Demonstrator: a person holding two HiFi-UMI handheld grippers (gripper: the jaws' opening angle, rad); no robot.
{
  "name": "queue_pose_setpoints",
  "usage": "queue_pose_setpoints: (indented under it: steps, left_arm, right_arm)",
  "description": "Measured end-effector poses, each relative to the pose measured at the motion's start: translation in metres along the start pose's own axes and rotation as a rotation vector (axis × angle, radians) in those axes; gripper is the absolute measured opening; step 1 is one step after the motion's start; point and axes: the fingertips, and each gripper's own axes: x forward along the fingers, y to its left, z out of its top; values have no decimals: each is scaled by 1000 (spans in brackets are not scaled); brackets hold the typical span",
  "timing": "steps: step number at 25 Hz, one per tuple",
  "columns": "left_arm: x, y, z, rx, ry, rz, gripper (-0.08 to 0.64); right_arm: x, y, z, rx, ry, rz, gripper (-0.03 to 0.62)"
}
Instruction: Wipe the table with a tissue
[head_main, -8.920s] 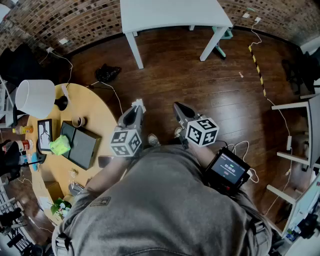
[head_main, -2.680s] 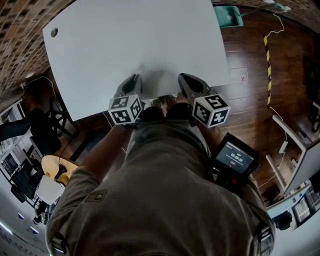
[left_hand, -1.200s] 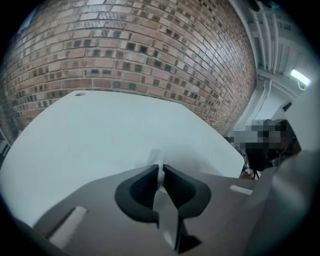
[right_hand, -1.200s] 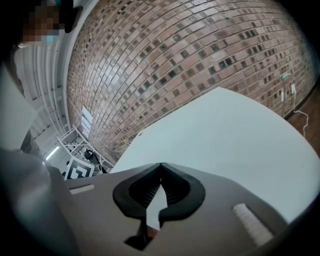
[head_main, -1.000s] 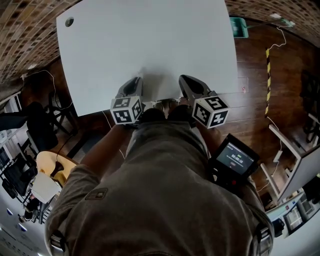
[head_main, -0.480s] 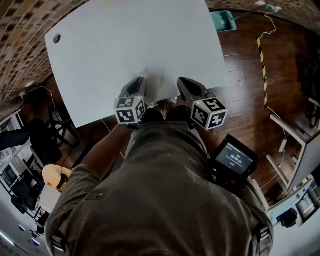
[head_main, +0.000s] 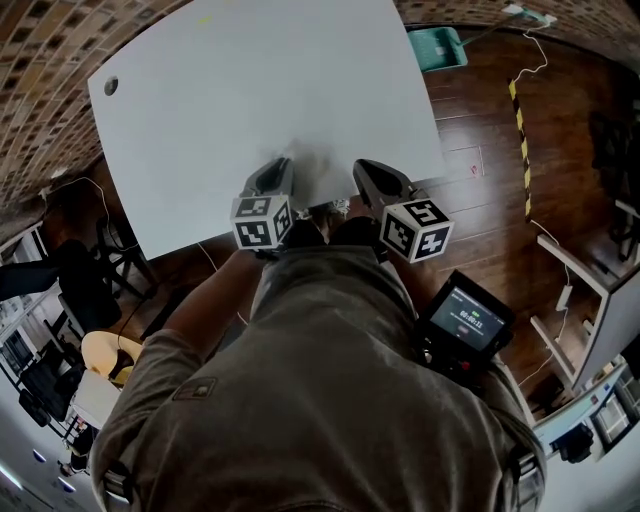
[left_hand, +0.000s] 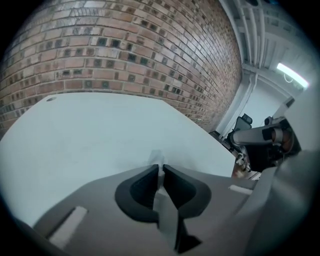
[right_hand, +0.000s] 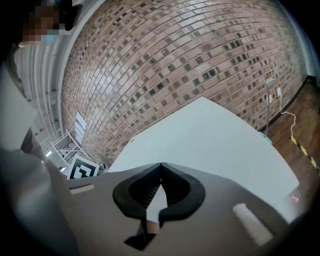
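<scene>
Here's the tissue (left_hand: 156, 156): a thin white sliver pinched between the jaws of the left gripper (left_hand: 159, 167), with just its tip poking out past them. It hangs low over the near edge of the white table (left_hand: 90, 135); whether it touches the surface, I cannot tell.

In the head view, the left gripper (head_main: 284, 162) sits at centre frame, nose over the table's (head_main: 250, 90) near edge. The right gripper (head_main: 360, 165) is just beside it to the right. That one's jaws are pressed together at the tips with nothing between them, as the right gripper view (right_hand: 161, 165) makes plain. It too points out across the tabletop (right_hand: 210, 135).

The table fills the upper half of the head view, with a small round hole (head_main: 110, 86) at its upper left corner. A brick wall (left_hand: 125, 45) stands behind it. Down on the wooden floor (head_main: 480, 130), at upper right, there's a green tray (head_main: 437, 45) and a yellow-and-black striped strip (head_main: 520, 130). A device with a lit screen (head_main: 462, 322) sits at the person's right side.
</scene>
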Motion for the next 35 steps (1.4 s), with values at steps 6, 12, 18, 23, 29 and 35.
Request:
queue_pose_setpoints:
  steps: [6, 12, 18, 23, 29, 35]
  left_arm:
    - [-13, 11, -9, -42, -11, 79, 31]
    - [-43, 32, -19, -107, -57, 169, 31]
    - [-71, 36, -11, -132, -118, 191, 31]
    - [-100, 41, -9, -139, -173, 186, 31]
    - [-142, 48, -19, -153, -234, 172, 31]
    - [-189, 58, -36, -167, -301, 161, 31]
  right_arm:
    - [7, 8, -1, -30, 33, 67, 14]
    - [20, 22, -4, -80, 63, 133, 14]
    - [22, 43, -7, -118, 77, 176, 14]
    - [21, 66, -17, -141, 69, 188, 14]
    - [10, 96, -38, -171, 60, 188, 14]
    - [-5, 129, -62, -198, 32, 175, 14]
